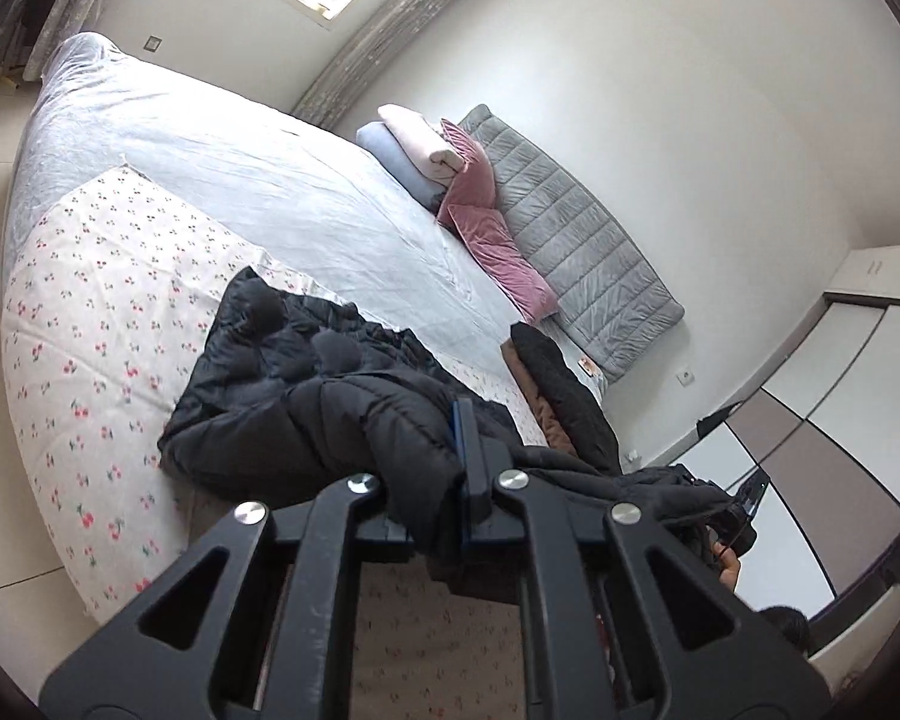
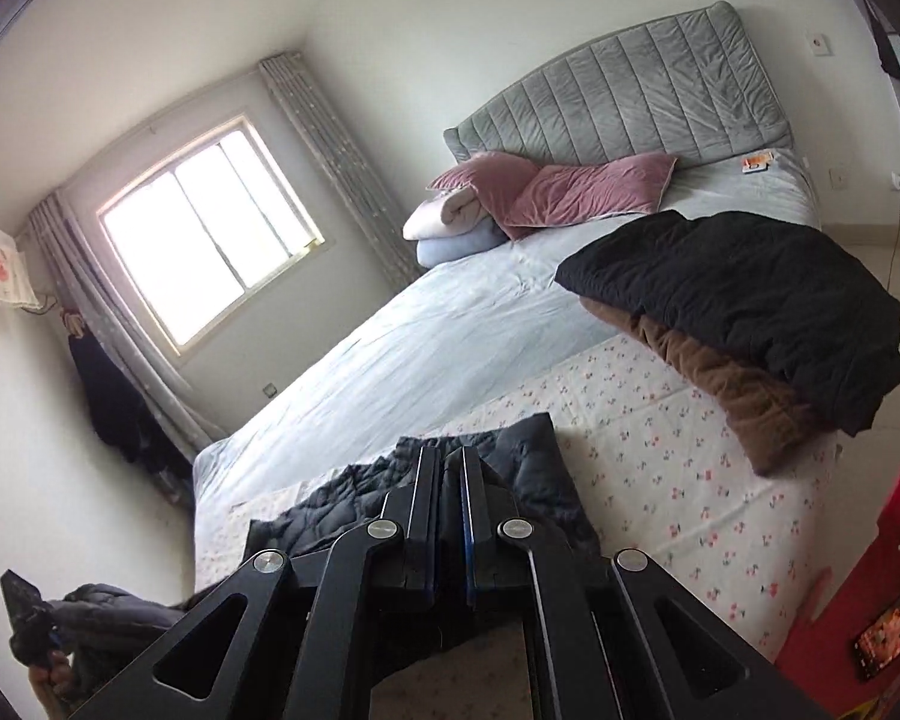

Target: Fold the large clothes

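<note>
Black puffer jacket [image 1: 330, 396] pinched in both jaws, no legible labels, seemingly

Crumpled black puffer jacket [image 1: 306, 396] on floral sheet

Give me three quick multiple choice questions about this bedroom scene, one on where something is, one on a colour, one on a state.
1. Where does the folded pile of a black garment over a brown garment lie?
A. on the bed's right edge
B. on the floor
C. on the red chair

2. What colour are the two pillows at the headboard?
A. green
B. dusty pink
C. yellow

3. How is the left claw?
A. wide open and empty
B. shut on the dark puffer jacket
C. holding a pillow

Answers: 1 A, the pile rests on the mattress edge; 2 B, both look pink; 3 B, jacket fabric is pinched between its fingers.
</note>
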